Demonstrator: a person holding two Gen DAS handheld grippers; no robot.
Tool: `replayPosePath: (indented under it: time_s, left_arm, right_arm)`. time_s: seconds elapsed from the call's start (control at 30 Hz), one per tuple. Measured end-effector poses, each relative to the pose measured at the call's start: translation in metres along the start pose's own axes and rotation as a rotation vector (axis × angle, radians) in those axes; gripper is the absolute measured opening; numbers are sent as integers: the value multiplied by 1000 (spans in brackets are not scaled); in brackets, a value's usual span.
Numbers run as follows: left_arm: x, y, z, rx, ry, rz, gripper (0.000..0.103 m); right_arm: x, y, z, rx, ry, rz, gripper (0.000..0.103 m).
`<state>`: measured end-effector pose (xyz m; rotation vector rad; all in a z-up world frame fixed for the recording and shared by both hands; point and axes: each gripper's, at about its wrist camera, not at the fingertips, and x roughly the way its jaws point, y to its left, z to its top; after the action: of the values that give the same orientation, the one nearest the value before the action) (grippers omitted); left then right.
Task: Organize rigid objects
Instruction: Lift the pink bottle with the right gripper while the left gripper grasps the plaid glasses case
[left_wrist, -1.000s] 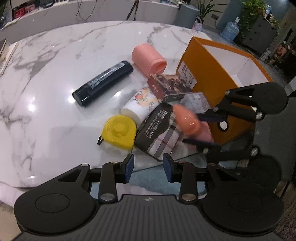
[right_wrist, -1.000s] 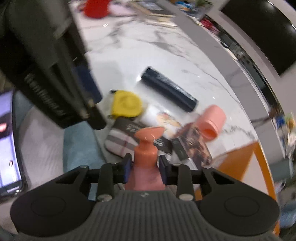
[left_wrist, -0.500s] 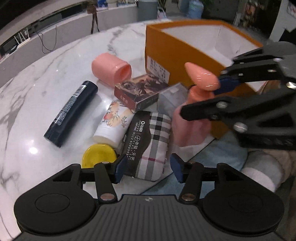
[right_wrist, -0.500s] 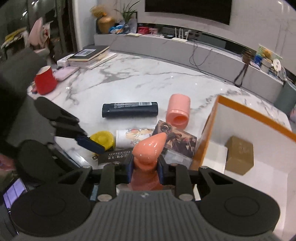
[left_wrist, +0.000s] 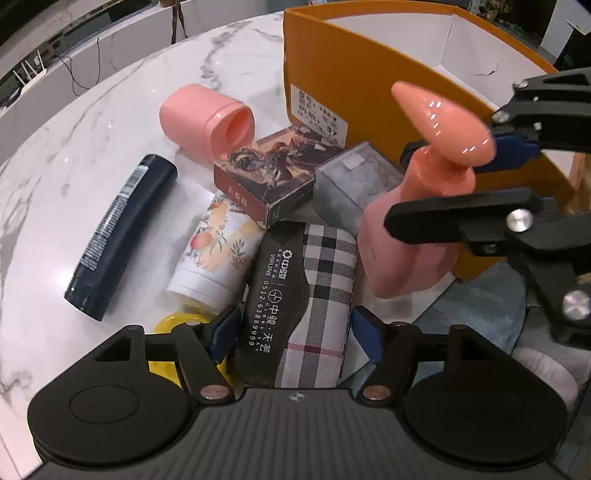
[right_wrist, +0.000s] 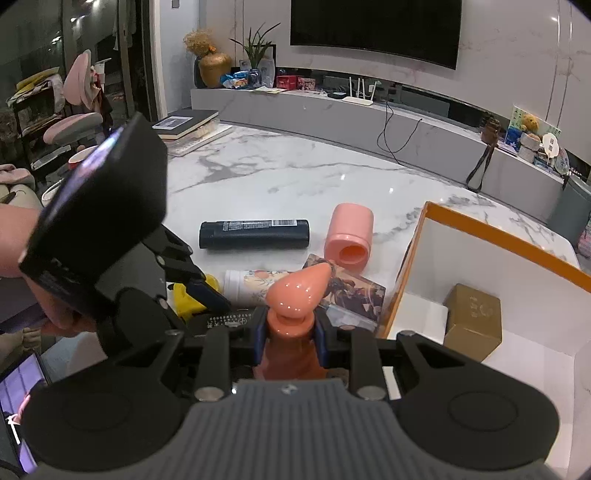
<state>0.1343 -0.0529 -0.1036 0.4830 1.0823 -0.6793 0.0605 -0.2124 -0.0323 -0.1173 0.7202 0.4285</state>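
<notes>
My right gripper (right_wrist: 290, 338) is shut on the neck of a pink pump bottle (right_wrist: 295, 295), held upright beside the orange box (right_wrist: 495, 236); the bottle also shows in the left wrist view (left_wrist: 417, 221). My left gripper (left_wrist: 295, 332) is open, its fingers on either side of a plaid-and-black case (left_wrist: 306, 295) on the marble table (left_wrist: 74, 147). Around it lie a yellow tape measure (left_wrist: 166, 332), a white floral tube (left_wrist: 214, 251), a dark picture box (left_wrist: 273, 173), a grey clear box (left_wrist: 354, 184), a black tube (left_wrist: 118, 232) and a pink cup (left_wrist: 203, 118) on its side.
The orange box has white inner walls and holds a small gold carton (right_wrist: 472, 321). Books (right_wrist: 184, 125) and a red mug (right_wrist: 79, 160) sit at the table's far left. The table's near edge runs just under both grippers.
My left gripper moved forward and now straddles the plaid case. My right gripper raised the pink bottle and swung it toward the orange box.
</notes>
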Motion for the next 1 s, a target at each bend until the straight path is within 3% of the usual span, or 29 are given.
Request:
replayPosePath:
  time_s: [0.07,0.2,0.47,0.9,0.97,1.0]
  left_arm:
    - [3,2,-2,-26,-2,-4,82]
    - [1,1,-3,-43,5,-13,76]
    - [-12,6,-22,-140,97,10,73]
    - [-4,-14,-19,-84,17,54,90]
    - [-4,-15,-18,-91,10,53,87]
    - [-4,-13,-17,-96,3,49,76]
  right_arm:
    - [0,0,-1,-2,-4,2,25]
    - [-1,1,-1,-5,-6,-2,25]
    - [-3,6,-4,-9,-4,0,25]
    - [-2,11,-8,-40,-15,-16,25]
    - [-2,11,-8,-45,-16,-16,25]
    - [-2,11,-8,-46,-17,-16,25]
